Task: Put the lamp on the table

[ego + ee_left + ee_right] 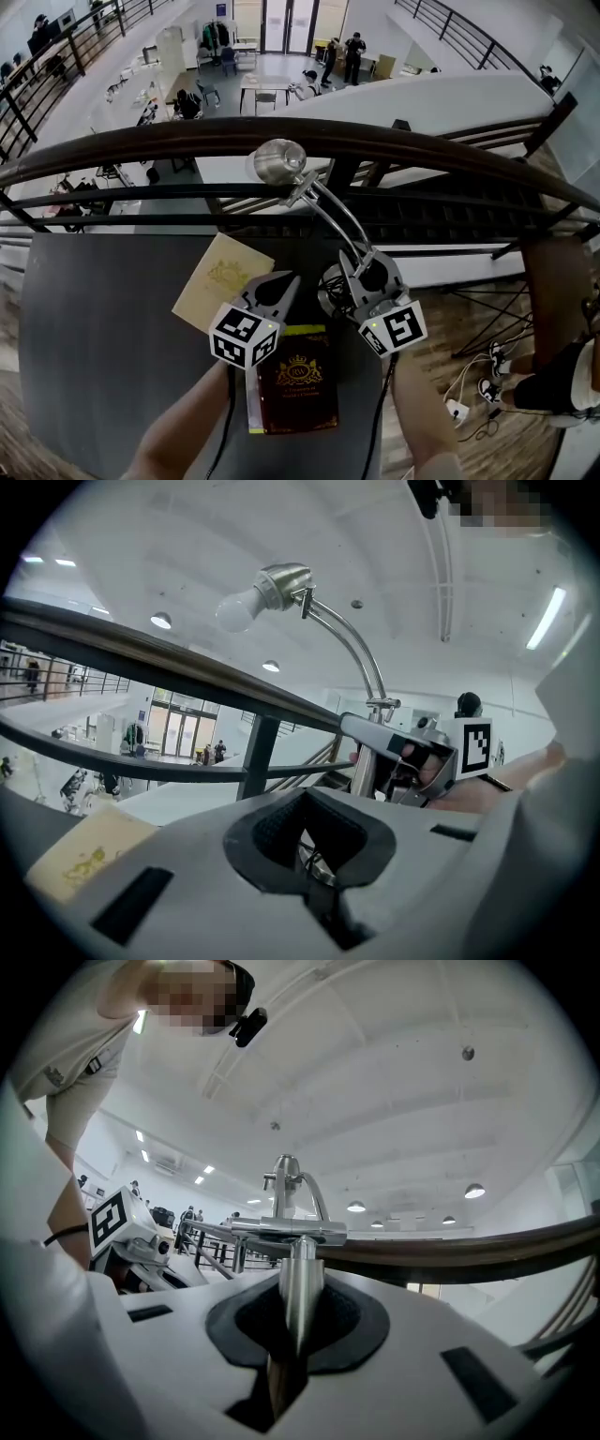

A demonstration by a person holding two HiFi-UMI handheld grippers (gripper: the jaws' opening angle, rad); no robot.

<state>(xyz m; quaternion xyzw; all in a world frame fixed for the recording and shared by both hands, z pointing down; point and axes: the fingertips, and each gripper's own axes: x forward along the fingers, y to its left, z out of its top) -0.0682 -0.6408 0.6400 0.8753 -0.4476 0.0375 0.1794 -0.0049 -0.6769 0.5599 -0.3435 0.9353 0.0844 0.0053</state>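
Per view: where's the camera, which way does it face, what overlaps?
Head view: on the head, down at table, lamp, left gripper, right gripper; forearms show.
Left gripper view: on that gripper, along its jaws, up past the lamp; right gripper, hand show.
Right gripper view: on that gripper, along jaws gripping the lamp's stem; left gripper, sleeve show.
All share the lamp.

The lamp [277, 161] is chrome with a white bulb [234, 611], the desk [94, 319] dark grey, the booklet [223, 279] beige with a gold emblem, the book [298, 375] maroon with a gold crest.
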